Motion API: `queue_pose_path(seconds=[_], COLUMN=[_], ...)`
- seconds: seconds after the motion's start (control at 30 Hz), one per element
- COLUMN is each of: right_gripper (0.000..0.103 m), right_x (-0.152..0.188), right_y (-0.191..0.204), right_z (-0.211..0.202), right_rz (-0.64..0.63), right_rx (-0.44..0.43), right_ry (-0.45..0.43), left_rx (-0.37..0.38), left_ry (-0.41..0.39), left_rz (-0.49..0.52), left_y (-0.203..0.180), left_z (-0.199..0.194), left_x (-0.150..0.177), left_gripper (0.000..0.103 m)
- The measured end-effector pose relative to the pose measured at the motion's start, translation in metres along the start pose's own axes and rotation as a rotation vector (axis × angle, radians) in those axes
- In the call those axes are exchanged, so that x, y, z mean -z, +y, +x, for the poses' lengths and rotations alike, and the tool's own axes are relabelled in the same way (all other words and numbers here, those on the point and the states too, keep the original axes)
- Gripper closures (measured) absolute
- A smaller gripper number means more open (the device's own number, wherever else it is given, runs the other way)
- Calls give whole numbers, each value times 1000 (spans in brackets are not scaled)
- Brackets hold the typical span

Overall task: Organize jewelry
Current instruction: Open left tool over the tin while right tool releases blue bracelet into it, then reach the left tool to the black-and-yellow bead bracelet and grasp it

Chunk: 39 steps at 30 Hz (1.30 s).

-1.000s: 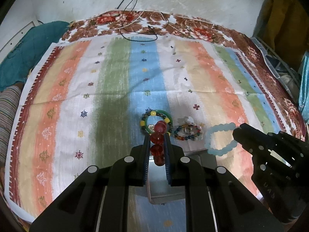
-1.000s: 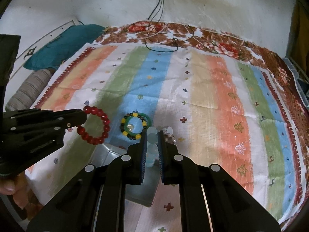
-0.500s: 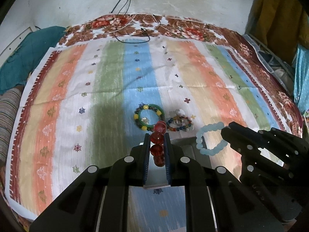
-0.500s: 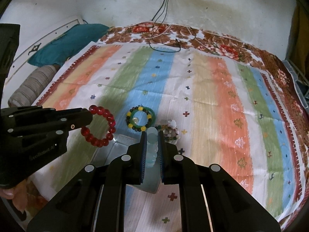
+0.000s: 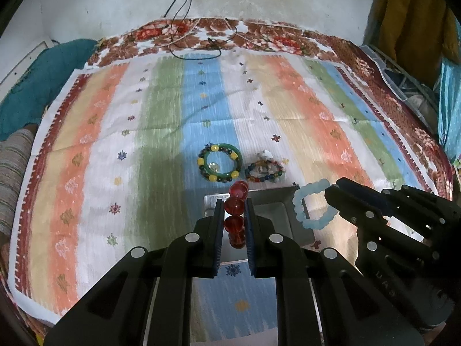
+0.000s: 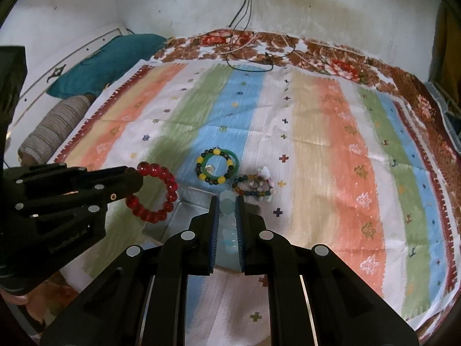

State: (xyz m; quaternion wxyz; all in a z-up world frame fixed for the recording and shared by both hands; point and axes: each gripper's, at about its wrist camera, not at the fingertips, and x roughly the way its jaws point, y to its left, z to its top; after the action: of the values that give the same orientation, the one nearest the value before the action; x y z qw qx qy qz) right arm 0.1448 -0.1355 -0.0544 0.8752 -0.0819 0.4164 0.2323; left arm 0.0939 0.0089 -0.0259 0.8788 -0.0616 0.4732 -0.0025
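My left gripper point(image 5: 234, 206) is shut on a red bead bracelet point(image 5: 235, 213), which hangs as a ring point(image 6: 154, 193) in the right wrist view. A pale blue bead bracelet point(image 6: 227, 219) is clamped in my shut right gripper point(image 6: 226, 201); in the left wrist view its loop point(image 5: 312, 203) hangs off the right gripper's tip. Both bracelets hover over a grey metal tray point(image 5: 270, 210) on the striped cloth. Beyond the tray lie a green bangle with yellow and dark beads point(image 5: 220, 165) and a multicoloured bead bracelet point(image 5: 265, 171).
A striped cloth point(image 5: 161, 132) covers the bed, over a brown floral blanket point(image 5: 259, 31). Cables point(image 5: 198, 43) trail from the wall at the far edge. A teal pillow point(image 6: 106, 63) and a striped roll point(image 6: 54, 127) lie at the left; clutter lines the right side.
Both grippers have drawn back toward the near edge with their bracelets still held; the tray and the jewelry on the cloth now sit farther out ahead of the fingers.
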Motion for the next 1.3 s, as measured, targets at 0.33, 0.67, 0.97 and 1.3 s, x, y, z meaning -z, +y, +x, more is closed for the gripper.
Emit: queue_pose_path(seconds=[0.33,0.67,0.97,1.3], right_gripper=[55,43,34,28], right_x=[-6,-13,-20,-26], right_y=[-22,-29,-40,-56], right_z=[11,26,43,67], right_rz=[47,50,50,79], right_rx=[54,56,75,68], right_ry=[17,52,85,128], left_rx=[-52,-87,-99,-89], left_ry=[-7,12,36,60], left_rz=[-81,-81,-67,-94], left_y=[25,38,42,48], left_z=[6,24,48,69], left_x=[-10,-25,-36,-46], left_gripper=[65,49,43,35])
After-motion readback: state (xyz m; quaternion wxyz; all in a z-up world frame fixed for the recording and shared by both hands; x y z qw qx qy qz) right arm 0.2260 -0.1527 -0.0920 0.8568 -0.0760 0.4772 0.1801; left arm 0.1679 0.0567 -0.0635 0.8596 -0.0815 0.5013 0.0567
